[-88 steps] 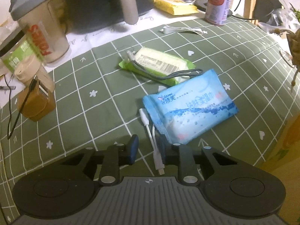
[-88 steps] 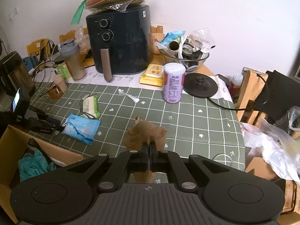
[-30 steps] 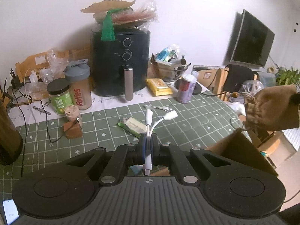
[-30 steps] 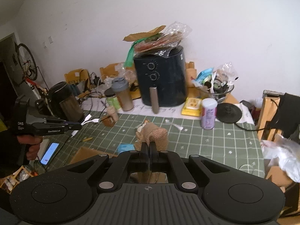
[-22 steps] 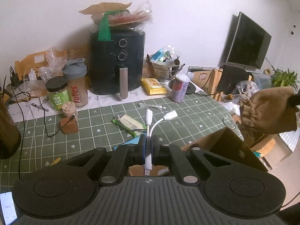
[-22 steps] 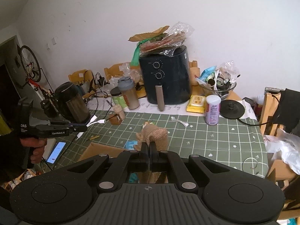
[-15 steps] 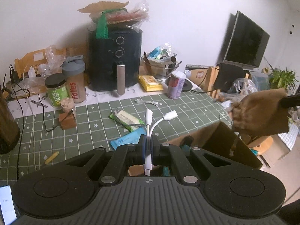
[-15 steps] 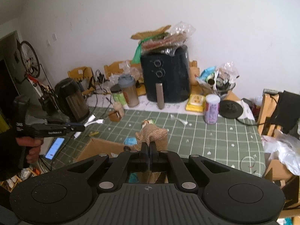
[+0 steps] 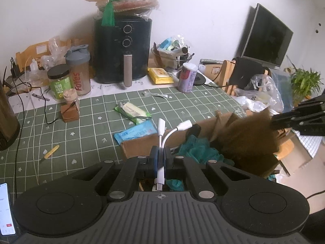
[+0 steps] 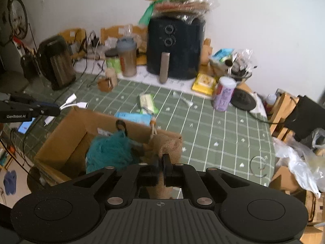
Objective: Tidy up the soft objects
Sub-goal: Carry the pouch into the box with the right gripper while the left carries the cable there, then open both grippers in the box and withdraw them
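Left tool (image 9: 160,156) clamped on a white Y-shaped adapter cable (image 9: 162,142); two plug ends fork upward past the fingertips, the USB end hangs below them. It hangs over the near-left corner of the open cardboard box (image 10: 67,134).

Right tool (image 10: 161,163) pinched tight on a brown burlap drawstring pouch (image 10: 168,145). Pouch is at the box's right end, over the rim; cannot tell if it touches the box. In the left wrist view the pouch (image 9: 247,140) is motion-blurred and hides the far box wall.

Inside the box: a teal fuzzy item (image 10: 109,152), filling most of the middle, with a black loop just behind it.

Tabletop (image 9: 85,122) with green grid cloth, cluttered:
- blue wet-wipes pack (image 9: 136,133) touching the box's back wall
- green wipes pack (image 9: 132,112) just beyond it, grey cable across it
- yellow pack (image 9: 160,76) by the black air fryer (image 9: 121,48)
- purple can (image 9: 187,77) beside a black round base
- shaker bottle (image 9: 79,73) and green-label jar (image 9: 59,82) left of the fryer
- small brown box (image 9: 70,113) with a cable running to it
- small yellow object (image 9: 51,151) on the cloth, left of the box
- phone (image 9: 6,209) at the near-left edge, screen lit

Off the tabletop to the right: monitor (image 9: 266,38), plastic bags, a plant.
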